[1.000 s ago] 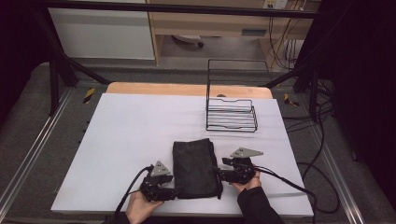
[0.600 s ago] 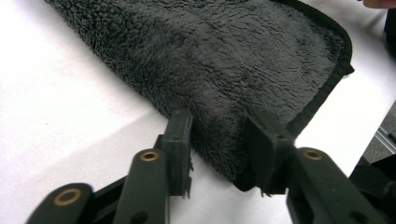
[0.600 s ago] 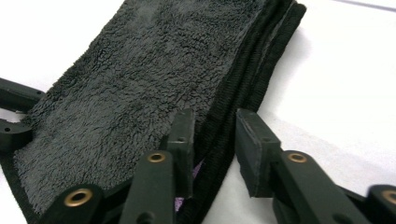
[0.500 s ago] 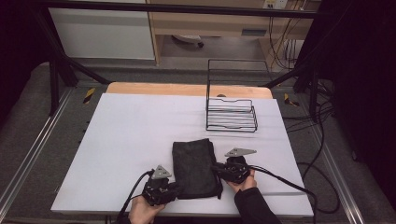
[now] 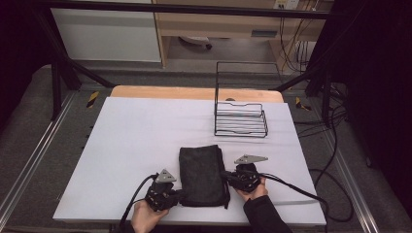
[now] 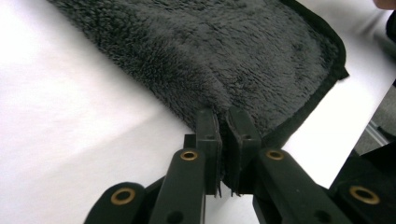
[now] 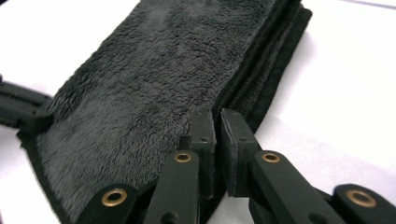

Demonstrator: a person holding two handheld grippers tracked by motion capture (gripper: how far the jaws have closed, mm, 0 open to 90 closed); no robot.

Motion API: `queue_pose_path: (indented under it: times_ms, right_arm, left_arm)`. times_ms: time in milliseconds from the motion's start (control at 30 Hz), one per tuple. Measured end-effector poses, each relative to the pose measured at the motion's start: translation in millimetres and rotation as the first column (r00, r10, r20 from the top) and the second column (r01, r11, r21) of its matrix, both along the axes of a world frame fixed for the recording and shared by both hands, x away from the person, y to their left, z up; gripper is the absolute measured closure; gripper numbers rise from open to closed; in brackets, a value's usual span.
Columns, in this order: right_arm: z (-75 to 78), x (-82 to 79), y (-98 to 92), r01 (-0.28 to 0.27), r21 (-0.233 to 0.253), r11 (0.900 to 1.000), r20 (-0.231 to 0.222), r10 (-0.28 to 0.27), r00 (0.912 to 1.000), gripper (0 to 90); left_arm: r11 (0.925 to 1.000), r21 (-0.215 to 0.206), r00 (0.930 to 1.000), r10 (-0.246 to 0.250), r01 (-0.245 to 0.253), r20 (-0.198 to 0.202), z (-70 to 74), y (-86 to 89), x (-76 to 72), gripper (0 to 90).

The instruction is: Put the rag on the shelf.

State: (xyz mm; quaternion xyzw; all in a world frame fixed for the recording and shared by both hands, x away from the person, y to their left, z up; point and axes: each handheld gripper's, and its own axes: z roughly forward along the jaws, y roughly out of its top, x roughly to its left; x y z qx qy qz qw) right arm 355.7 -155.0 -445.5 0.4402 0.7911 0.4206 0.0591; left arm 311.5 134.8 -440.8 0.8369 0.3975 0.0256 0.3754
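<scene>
1. The folded dark grey fleece towel with black stitched edging (image 5: 202,174) lies flat at the near middle of the white table top (image 5: 141,145), between the two hands.
2. The left gripper (image 6: 223,140) has its jaws pressed together on the towel's near left edge — the pile bunches up between them in the left gripper view.
3. The right gripper (image 7: 217,140) is clamped on the right edge, where several folded layers stack; a thin slit shows between the jaws, yet cloth sits in it.
4. To do this step well, I judge both grips should take all layers at matching spots, then lift evenly so the fold does not slip open — the right side, with its thick stack, looks likelier to shed a layer.
5. The black wire rack with a tall back frame (image 5: 241,119) stands well apart at the far right; nothing lies between it and the towel.
6. Cables trail off the near edge and could snag.
</scene>
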Motion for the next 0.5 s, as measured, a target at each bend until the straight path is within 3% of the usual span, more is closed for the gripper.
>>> queue_pose_path:
  times_ms: [167, 333, 367, 400, 467, 500]
  right_arm:
    - [-1.5, -4.1, 2.8, -0.026, 0.011, 1.000, 0.004, 0.026, 0.9997, 78.8]
    - [0.5, -3.7, 0.9, -0.039, 0.008, 0.999, 0.038, 0.038, 0.9985, 70.7]
    - [4.0, -3.0, -1.7, -0.048, 0.015, 0.999, 0.070, 0.047, 0.9965, 62.9]
    - [4.0, -3.0, -1.7, -0.048, 0.015, 0.999, 0.070, 0.047, 0.9965, 62.9]
    - [7.1, -1.8, -5.1, -0.050, 0.029, 0.998, 0.100, 0.047, 0.9939, 52.0]
    - [7.1, -1.8, -5.1, -0.050, 0.029, 0.998, 0.100, 0.047, 0.9939, 52.0]
  left_arm:
    - [0.9999, 0.011, 1.0000, -0.010, 0.010, -0.002, 2.6, 10.6, 1.4, 84.1]
    - [0.9988, 0.030, 0.9985, -0.040, 0.039, 0.037, 1.0, 10.3, -0.4, 82.1]
    - [0.9980, 0.037, 0.9977, -0.053, 0.051, 0.043, 1.7, 11.0, -0.3, 79.8]
    - [0.9974, 0.041, 0.9969, -0.061, 0.059, 0.049, 2.8, 11.7, -0.3, 79.8]
    - [0.9968, 0.047, 0.9951, -0.067, 0.064, 0.072, 5.5, 13.5, -0.7, 73.7]
    - [0.9964, 0.055, 0.9938, -0.070, 0.065, 0.087, 7.2, 15.2, -0.7, 73.7]
